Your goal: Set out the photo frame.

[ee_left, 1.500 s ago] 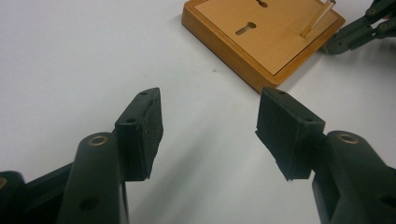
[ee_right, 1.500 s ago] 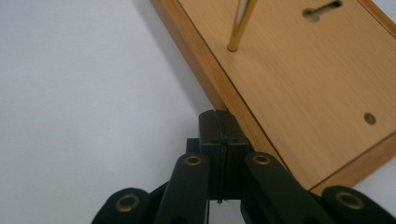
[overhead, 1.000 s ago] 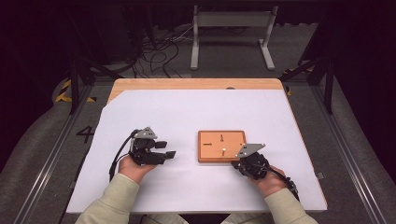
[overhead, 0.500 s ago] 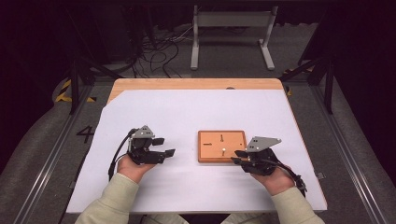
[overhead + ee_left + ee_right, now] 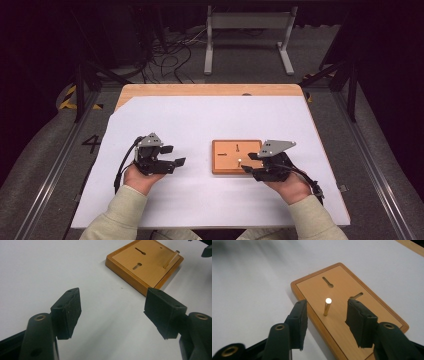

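A wooden board (image 5: pixel 225 150) with two keyhole slots lies on the white sheet, and a brass peg (image 5: pixel 239 161) stands upright in it. My right gripper (image 5: pixel 247 162) hovers at the board's right edge. Its jaws have just been opening, and the peg (image 5: pixel 327 307) stands free between the pads without touching them. My left gripper (image 5: pixel 176 155) rests left of the board, open with nothing between its fingers; its jaws have just been opening too. In the left gripper view the board (image 5: pixel 147 267) and the peg (image 5: pixel 170 259) lie beyond my left gripper (image 5: pixel 113 302).
A white sheet (image 5: pixel 210 120) covers most of the wooden table (image 5: pixel 200 90). Metal rails run along both sides of the table. Cables and a metal stand (image 5: pixel 247 22) lie on the floor behind it.
The right gripper has risen a little and its jaws have parted from around the peg, which stays upright in the board. The left hand has stayed put.
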The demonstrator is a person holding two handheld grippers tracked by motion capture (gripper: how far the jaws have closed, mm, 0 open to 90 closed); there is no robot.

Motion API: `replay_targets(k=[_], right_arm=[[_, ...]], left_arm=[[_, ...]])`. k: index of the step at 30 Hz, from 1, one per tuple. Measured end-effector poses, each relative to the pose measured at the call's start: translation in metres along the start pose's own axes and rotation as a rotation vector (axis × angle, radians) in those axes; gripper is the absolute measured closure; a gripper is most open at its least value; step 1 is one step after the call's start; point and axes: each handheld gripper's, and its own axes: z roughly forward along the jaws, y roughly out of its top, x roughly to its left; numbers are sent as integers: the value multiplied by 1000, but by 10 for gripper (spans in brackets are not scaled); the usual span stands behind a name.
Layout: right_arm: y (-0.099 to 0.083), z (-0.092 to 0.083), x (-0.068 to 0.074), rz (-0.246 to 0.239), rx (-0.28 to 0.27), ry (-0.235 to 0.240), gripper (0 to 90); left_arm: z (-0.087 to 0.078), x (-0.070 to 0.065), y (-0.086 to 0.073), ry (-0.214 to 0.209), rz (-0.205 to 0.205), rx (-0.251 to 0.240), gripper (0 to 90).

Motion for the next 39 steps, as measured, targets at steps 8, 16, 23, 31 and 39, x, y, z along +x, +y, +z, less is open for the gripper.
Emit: replay_targets(k=[8,16,23,31,39], right_arm=[[5,25,-9,-17,-20,47,477],[3,47,-12,-31,31,90,558],[0,51,-14,-42,69,98,724],[-1,52,-10,-108,104,71,830],[-4,51,-3,-149,90,20,824]], left_arm=[[2,0,0,-9,-2,14,311],[4,0,-1,-17,-1,25,323],[6,-1,-1,-23,0,32,324],[6,1,-2,-20,0,32,329],[6,1,-2,-20,-4,31,336]])
